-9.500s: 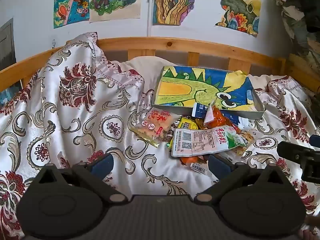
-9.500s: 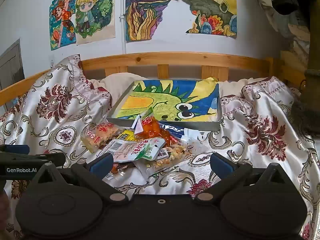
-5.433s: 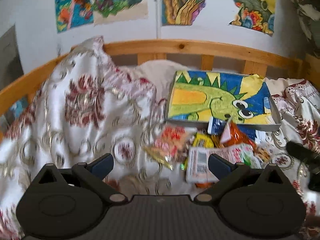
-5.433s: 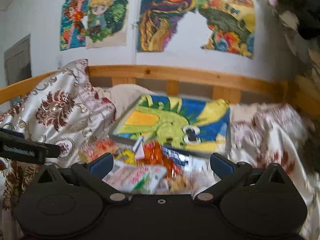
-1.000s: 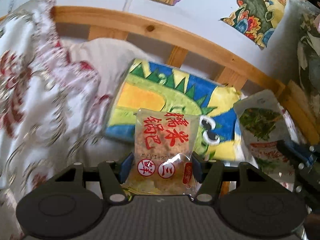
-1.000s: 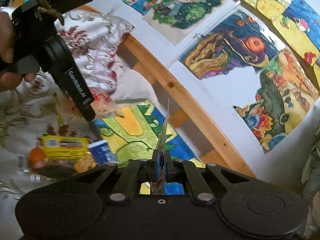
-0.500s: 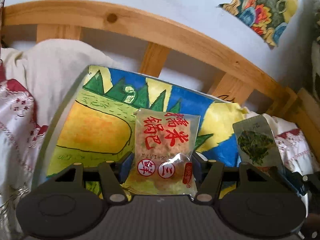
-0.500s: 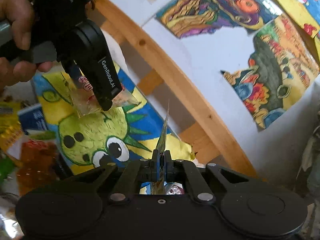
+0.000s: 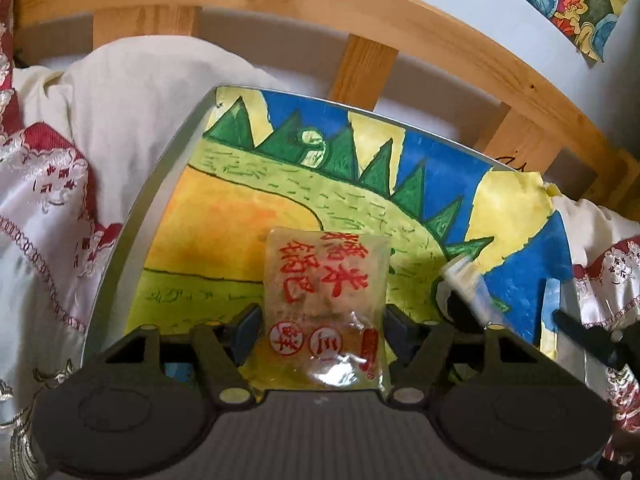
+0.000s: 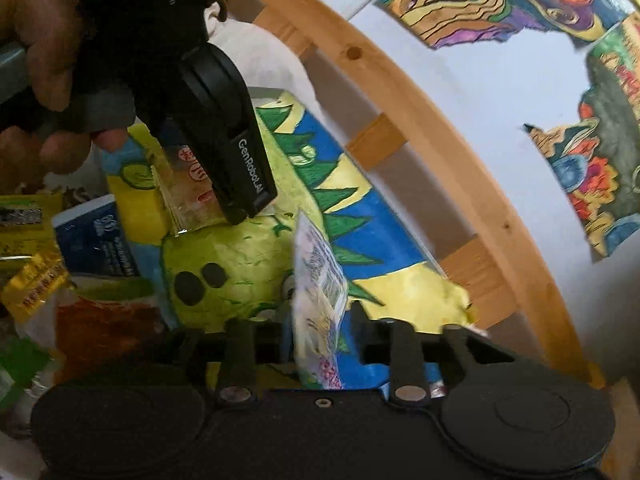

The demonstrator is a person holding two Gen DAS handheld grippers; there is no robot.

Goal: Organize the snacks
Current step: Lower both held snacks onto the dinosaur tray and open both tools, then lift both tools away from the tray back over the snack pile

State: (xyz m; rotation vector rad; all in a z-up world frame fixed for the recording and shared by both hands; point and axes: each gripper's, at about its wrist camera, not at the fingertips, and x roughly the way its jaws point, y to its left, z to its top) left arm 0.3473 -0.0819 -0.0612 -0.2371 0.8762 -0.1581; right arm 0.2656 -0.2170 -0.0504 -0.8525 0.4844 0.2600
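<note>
My left gripper is shut on a clear rice-cracker packet with red characters, held low over the tray with the green dinosaur drawing. In the right wrist view the left gripper and its packet hang over the tray. My right gripper has opened; the green-and-white snack packet stands loose between its spread fingers, above the tray. That packet shows blurred in the left wrist view.
More snacks lie by the tray's near edge: a blue packet, yellow packets and an orange one. The wooden bed rail runs behind the tray. A floral satin cover lies to the left.
Both grippers moved down closer over the tray. The right gripper's fingers spread apart, releasing the green-and-white packet. The left gripper still holds the rice-cracker packet.
</note>
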